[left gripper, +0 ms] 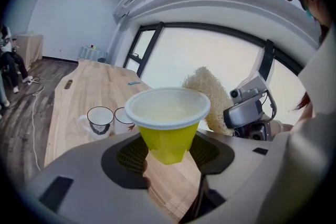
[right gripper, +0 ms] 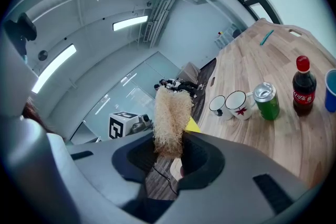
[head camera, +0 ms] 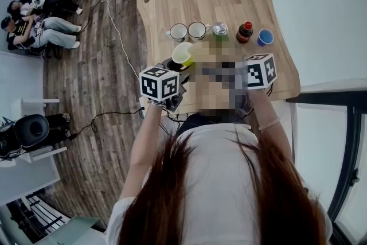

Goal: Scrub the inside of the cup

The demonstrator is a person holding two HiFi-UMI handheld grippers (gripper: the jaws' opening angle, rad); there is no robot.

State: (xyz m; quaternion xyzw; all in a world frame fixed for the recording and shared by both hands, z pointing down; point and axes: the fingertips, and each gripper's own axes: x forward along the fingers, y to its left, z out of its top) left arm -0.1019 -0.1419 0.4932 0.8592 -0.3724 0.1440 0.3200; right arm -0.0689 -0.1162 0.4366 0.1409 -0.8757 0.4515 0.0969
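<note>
The yellow cup [left gripper: 168, 113] is held between the left gripper's [left gripper: 169, 155] jaws, the loofah [right gripper: 170, 118] pinched in the right gripper's [right gripper: 168, 157] jaws just beside its rim; next, it must be pushed inside.

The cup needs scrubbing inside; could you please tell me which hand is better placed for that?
Right: the right claw holds the loofah beside the cup, which the left claw grips.
</note>
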